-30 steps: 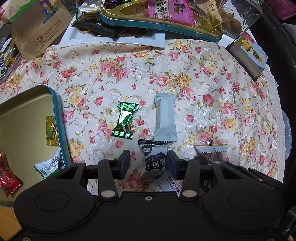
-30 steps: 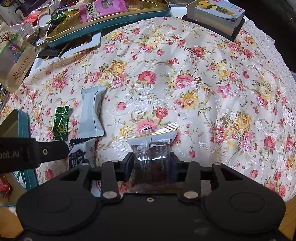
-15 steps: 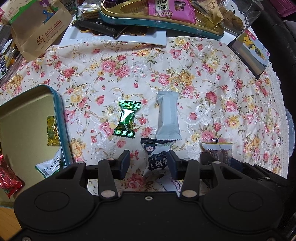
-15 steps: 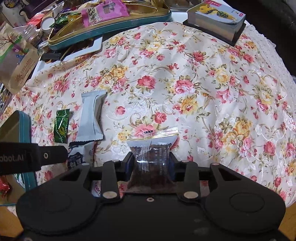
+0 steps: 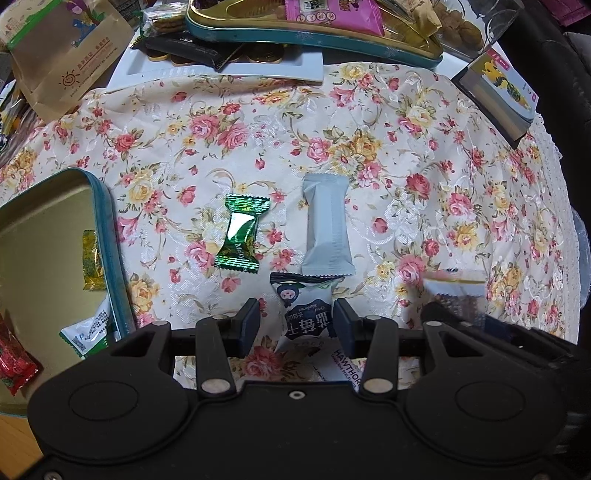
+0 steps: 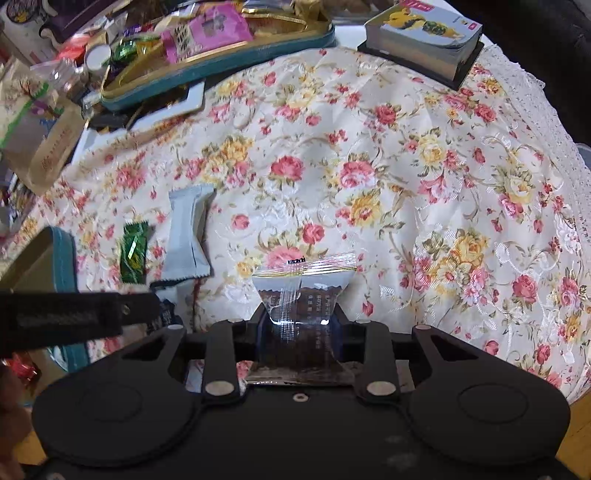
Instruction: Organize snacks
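Note:
My left gripper [image 5: 295, 325] points down at the floral cloth, open, with a white and dark blue snack packet [image 5: 306, 314] lying between its fingers; the left pad stands clear of it. A green foil candy [image 5: 240, 236] and a grey packet [image 5: 327, 225] lie just beyond. My right gripper [image 6: 301, 325] has its jaws closing on a clear packet with a brown snack [image 6: 303, 295], and the pads pinch its sides. That packet [image 5: 454, 288] also shows blurred at the right of the left wrist view. An open teal tin [image 5: 110, 236] sits to the left.
The teal tin holds a yellow candy [image 5: 90, 266], a red wrapper [image 5: 14, 362] and a white-green packet [image 5: 92, 332]. A long teal and gold tray [image 5: 314, 33] full of snacks, a white tray [image 5: 221, 70], a brown paper bag [image 5: 70, 55] and a thick small book [image 6: 424, 40] line the far side.
The right jaws have drawn in on the clear brown packet, which now bulges narrower between the pads. The left gripper and the snacks on the cloth have stayed put.

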A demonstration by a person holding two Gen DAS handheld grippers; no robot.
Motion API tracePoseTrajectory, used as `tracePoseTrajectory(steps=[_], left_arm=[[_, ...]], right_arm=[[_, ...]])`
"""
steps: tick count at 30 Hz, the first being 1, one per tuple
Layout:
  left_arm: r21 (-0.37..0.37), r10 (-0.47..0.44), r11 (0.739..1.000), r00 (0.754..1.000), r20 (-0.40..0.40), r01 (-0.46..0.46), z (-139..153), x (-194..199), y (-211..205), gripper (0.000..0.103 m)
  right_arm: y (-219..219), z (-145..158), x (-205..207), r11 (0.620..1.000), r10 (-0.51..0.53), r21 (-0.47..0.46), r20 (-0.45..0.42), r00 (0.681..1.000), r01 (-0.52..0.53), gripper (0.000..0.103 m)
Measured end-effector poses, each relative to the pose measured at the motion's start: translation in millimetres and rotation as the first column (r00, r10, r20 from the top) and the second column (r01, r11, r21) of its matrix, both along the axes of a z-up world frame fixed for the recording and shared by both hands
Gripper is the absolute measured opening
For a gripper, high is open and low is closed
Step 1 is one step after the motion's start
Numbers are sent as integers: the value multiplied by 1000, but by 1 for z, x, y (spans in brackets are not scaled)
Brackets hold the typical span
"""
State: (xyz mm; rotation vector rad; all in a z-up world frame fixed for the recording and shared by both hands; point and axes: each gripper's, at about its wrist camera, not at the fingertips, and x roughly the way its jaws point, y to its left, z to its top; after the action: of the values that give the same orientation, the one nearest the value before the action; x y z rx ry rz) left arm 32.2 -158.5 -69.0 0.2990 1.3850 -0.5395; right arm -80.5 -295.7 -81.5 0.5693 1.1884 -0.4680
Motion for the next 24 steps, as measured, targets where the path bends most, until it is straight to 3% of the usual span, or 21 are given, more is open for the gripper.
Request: tracePoseTrajectory(steps=[18,20,24], left_arm=[[77,-16,997,1000,-9,17,-27,-4,-19,51],[82,-22,996,1000,-23,23,-31,-4,-21,42],[79,-26,997,1000,-11,26,-28,-7,-23,40]], right_arm=[[-22,32,-5,996,-91,0,45,995,91,33],[-22,34,-4,995,-96,-2,50,994,97,33],[-24,40,-4,994,-113,-2,61,992,113,33]])
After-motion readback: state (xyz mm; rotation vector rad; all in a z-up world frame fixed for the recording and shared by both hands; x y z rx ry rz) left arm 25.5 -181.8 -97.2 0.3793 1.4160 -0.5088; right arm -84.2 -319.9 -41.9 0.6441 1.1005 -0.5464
